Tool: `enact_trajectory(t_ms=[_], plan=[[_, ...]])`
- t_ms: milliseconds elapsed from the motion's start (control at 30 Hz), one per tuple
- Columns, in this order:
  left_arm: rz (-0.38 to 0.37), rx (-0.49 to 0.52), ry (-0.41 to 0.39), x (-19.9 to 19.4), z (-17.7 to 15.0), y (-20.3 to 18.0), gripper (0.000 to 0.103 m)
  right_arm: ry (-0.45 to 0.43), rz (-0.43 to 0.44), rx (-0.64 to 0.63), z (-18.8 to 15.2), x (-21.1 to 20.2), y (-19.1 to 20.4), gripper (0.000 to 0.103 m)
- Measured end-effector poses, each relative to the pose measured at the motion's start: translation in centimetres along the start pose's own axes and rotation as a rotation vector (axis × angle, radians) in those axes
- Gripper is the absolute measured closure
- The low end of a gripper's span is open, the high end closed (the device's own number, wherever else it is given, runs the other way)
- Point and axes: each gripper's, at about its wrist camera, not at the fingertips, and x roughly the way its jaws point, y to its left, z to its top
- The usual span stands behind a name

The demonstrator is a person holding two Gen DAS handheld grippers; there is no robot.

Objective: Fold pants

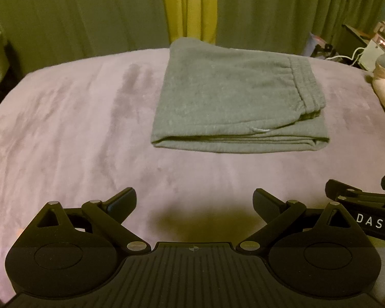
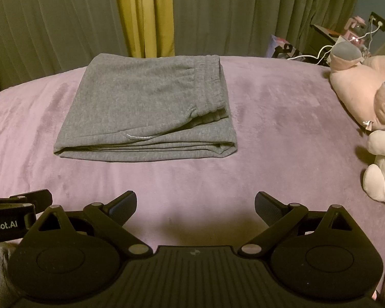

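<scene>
Both grippers, left gripper (image 1: 194, 202) and right gripper (image 2: 195, 204), hover level, fingers spread, short of the folded pants (image 2: 146, 107).

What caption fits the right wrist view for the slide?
Right tool open and empty above the purple blanket, facing folded grey pants; plush toys at right.

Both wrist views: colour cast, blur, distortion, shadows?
Left wrist: dim, green-yellow cast, soft overall; fisheye bows the purple blanket; dark shadow ahead of the open left tool. Right wrist: warmer, sharper; knit of the folded grey pants resolves; same bowing, corner vignetting; fainter shadow by the open right tool.
</scene>
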Motion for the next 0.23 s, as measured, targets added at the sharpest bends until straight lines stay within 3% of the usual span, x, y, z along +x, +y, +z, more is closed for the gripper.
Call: enact_trajectory(t_ms=[233], plan=[[0.011,-0.004,-0.035,-0.28,-0.21,-0.17,0.002,0.0,0.002,-0.001,0.08,0.03,-0.13,0.004]])
